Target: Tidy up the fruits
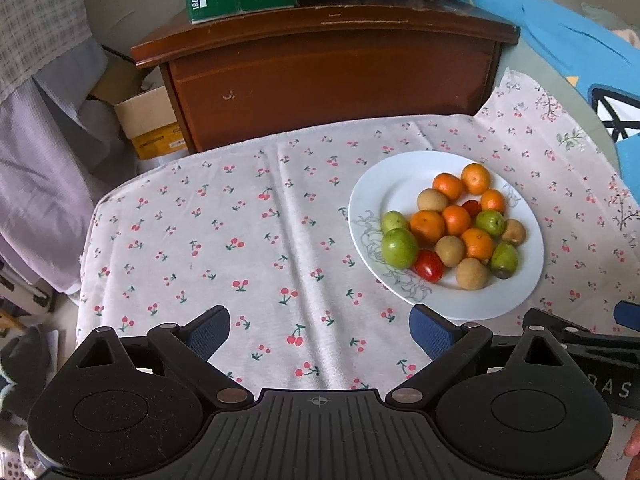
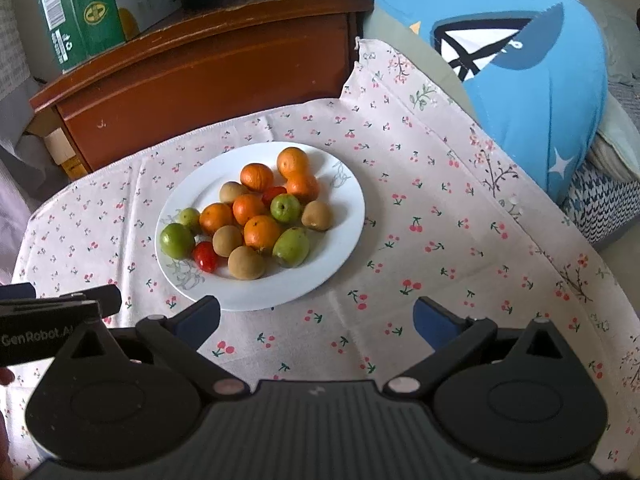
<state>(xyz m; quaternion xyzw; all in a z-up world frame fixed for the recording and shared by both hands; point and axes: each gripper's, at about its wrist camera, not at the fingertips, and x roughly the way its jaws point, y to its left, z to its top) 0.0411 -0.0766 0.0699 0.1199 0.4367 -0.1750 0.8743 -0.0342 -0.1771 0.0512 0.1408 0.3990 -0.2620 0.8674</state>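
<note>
Four kinds of small fruit lie heaped, touching one another, on the white plate (image 2: 340,248): oranges (image 2: 261,233), green fruits (image 2: 291,246), brown round fruits (image 2: 246,263) and red tomatoes (image 2: 205,256). Whether that mixed heap is the sorted state or the one to be sorted, the pictures cannot settle. Your right gripper (image 2: 316,318) has its jaws spread wide with nothing between them; the plate sits just ahead of and over its left finger. Your left gripper (image 1: 320,330) is equally wide and bare, the plate ahead and beyond its right finger.

All of it looks light and round, so expect rolling once a neighbour shifts. I judge the tomatoes thin-skinned and easily burst; close gently across their short axis. Oranges should give slightly; pinch them at the widest girth. Brown ones look firm and dry, an easier hold.
</note>
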